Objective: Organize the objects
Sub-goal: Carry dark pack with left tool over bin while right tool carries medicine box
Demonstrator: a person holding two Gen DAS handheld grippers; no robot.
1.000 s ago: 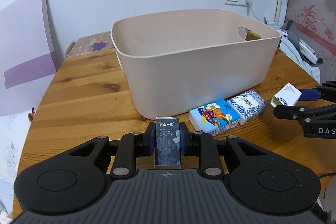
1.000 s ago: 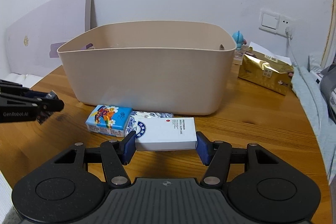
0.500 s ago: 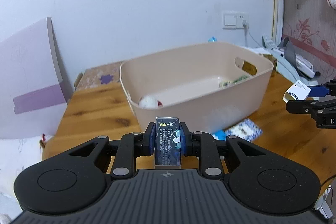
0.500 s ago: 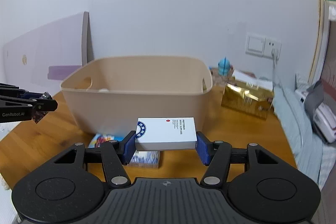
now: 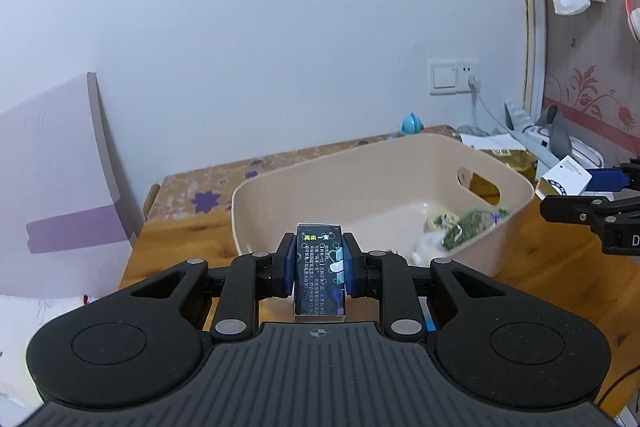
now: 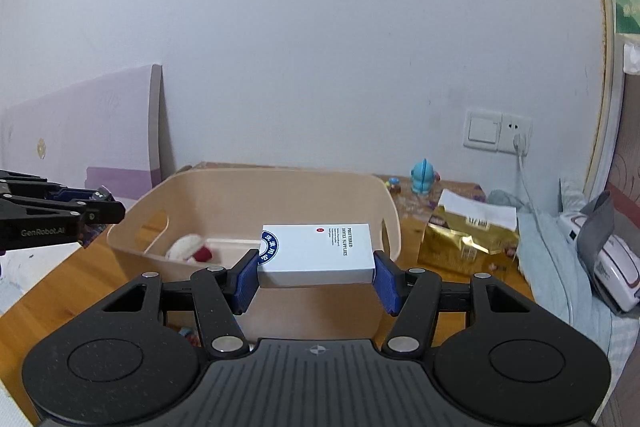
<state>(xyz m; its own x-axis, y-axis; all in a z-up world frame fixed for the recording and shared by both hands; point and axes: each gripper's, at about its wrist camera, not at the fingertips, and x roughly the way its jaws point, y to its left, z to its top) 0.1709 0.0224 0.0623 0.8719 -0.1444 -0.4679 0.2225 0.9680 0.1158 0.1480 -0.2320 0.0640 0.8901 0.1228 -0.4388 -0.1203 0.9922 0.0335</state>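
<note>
Both boxes carried toward the bin

My left gripper (image 5: 319, 269) clamps the dark box (image 5: 319, 275), my right gripper (image 6: 316, 277) the white box (image 6: 316, 259), both at frame centre; I'd clear the beige bin (image 6: 256, 195) rim before releasing.

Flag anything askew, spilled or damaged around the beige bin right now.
Nothing is spilled or broken. The beige bin stands upright on the wooden table, holding a plush toy. One oddity: the gold foil bag beside it is crumpled and open at the top.
</note>
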